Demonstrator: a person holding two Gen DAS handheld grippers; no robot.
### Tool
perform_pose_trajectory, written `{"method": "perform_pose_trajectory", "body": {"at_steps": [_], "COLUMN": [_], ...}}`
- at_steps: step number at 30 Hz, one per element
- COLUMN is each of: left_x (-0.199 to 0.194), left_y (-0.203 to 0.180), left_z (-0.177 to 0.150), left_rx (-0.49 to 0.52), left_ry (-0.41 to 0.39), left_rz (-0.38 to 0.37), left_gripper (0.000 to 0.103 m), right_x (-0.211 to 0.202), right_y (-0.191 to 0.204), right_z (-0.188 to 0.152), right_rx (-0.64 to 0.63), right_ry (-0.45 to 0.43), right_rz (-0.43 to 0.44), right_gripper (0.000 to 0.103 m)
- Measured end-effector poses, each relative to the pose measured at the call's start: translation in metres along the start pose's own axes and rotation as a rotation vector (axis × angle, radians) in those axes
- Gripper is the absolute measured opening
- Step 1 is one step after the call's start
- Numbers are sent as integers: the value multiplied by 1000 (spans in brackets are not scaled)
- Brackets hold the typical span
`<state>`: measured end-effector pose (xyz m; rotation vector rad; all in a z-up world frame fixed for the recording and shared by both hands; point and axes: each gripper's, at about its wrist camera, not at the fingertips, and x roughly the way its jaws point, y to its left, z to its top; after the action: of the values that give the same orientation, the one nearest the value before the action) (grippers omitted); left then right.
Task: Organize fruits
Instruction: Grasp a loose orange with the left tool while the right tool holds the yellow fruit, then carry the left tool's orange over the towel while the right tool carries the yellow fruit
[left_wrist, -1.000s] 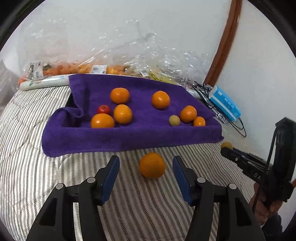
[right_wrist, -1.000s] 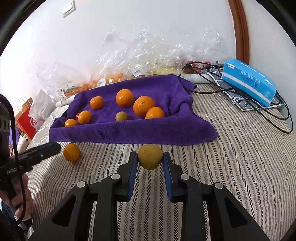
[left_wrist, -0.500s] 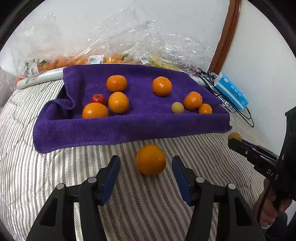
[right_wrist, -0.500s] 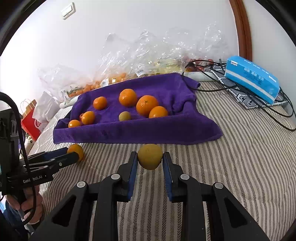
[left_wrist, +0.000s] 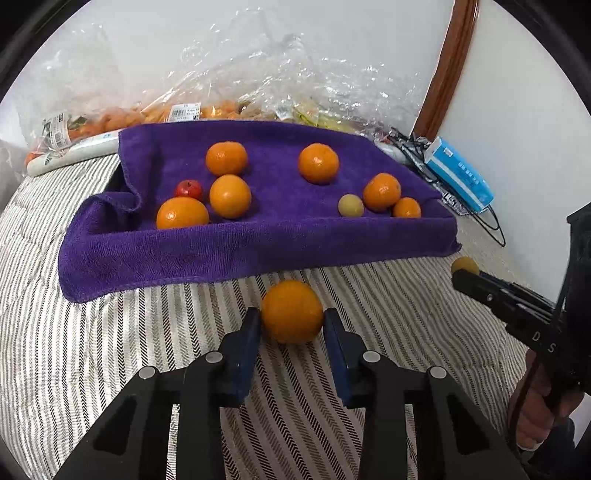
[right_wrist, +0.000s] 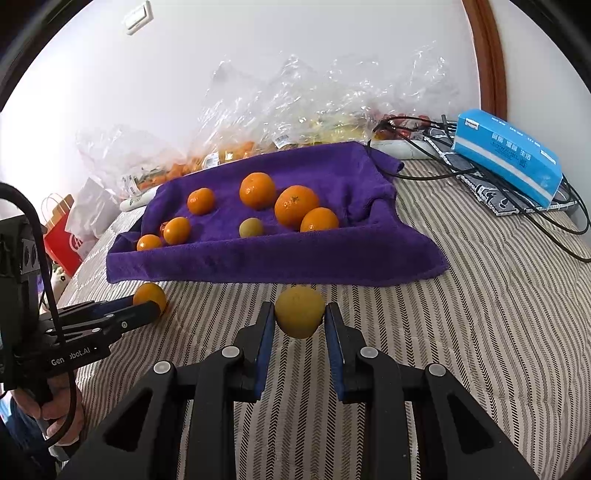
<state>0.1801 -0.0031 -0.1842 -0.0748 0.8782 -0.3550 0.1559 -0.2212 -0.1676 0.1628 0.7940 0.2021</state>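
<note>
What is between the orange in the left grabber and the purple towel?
Only bare striped bedding, as the left wrist view shows. The orange sits between the closing left gripper jaws, just short of the purple towel.

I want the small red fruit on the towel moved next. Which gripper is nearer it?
Left. The left gripper, closing around an orange, sits below the red fruit at the purple towel's left end. The right gripper is further right.

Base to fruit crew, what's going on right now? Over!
Left gripper closing on an orange, on the bedspread. Right gripper shut on a yellow fruit. Purple towel ahead, eight fruits on it. Nothing in the way.
</note>
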Motion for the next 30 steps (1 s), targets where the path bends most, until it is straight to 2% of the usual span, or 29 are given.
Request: {"method": "perform_pose_trajectory", "body": {"at_steps": [9, 21, 30], "left_x": [-2, -18, -27], "left_y": [4, 5, 6], "left_z": [0, 4, 5], "left_rx": [-21, -33, -30], "left_ry": [-15, -88, -129], "left_rz": [-15, -34, -1], "left_gripper": [33, 33, 33], "right_x": [0, -2, -9], "right_y": [-2, 0, -2], "right_z": [-1, -1, -2], "right_rx": [8, 9, 30], "right_ry": [0, -12, -47], "right_rz": [3, 7, 15], "right_gripper": [27, 27, 27]}}
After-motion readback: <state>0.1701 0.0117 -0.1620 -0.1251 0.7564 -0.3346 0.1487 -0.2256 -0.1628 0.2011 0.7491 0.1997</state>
